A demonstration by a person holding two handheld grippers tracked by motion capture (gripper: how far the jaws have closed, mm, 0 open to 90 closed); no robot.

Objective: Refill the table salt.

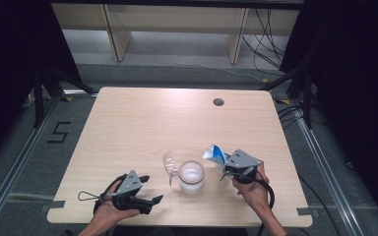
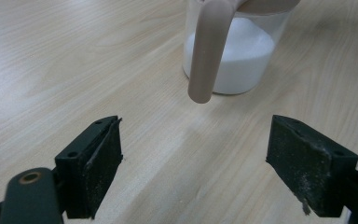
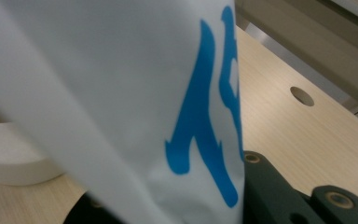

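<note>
One white pouch (image 1: 214, 154) with blue print is pinched in the right gripper's (image 1: 225, 166) closed jaws, held tilted just beside the cup's rim. Judged light, limp and slick; a grip low on the film suits it, since the upper part would flop. One clear plastic cup (image 1: 191, 176) of white powder stands on the counter (image 1: 142, 125), handle (image 2: 208, 51) toward the left gripper (image 1: 152, 189), whose jaws stand wide, holding nothing. Counter count: one cup, one pouch.

Wooden table (image 1: 142, 123), clear jug (image 1: 192, 176) standing
</note>
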